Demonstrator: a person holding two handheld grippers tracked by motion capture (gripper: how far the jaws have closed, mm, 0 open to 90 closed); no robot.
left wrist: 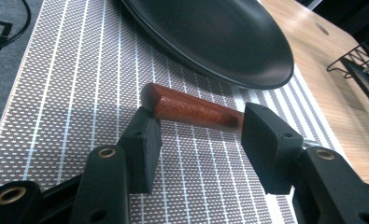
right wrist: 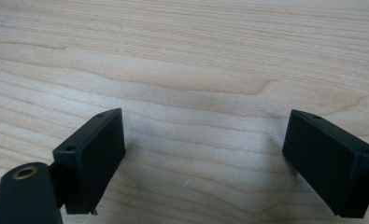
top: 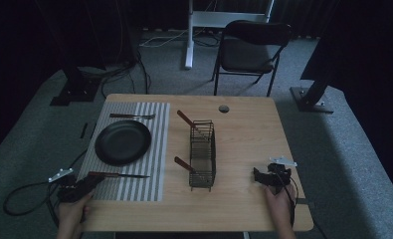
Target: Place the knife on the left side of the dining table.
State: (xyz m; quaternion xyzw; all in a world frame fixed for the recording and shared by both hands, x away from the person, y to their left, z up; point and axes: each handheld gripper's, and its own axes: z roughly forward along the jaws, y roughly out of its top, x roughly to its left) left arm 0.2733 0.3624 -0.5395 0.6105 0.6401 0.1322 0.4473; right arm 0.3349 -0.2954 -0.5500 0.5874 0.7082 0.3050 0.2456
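Observation:
A knife (top: 119,175) with a red-brown wooden handle (left wrist: 191,111) lies across the near end of a striped placemat (top: 156,149), its blade pointing right. My left gripper (top: 92,180) is at the handle's end. Its jaws stand open on either side of the handle, with the left finger (left wrist: 142,147) touching or nearly touching the butt. A black plate (top: 123,142) sits on the mat just beyond the knife. A fork (top: 132,116) lies at the mat's far end. My right gripper (top: 257,175) rests low over bare wood at the front right, open and holding nothing (right wrist: 203,140).
A black wire rack (top: 202,154) stands mid-table, with two wooden-handled utensils (top: 186,119) (top: 183,164) sticking out to its left. Bare tabletop (top: 244,129) lies right of the rack. A dark chair (top: 251,47) and stand legs are beyond the table's far edge.

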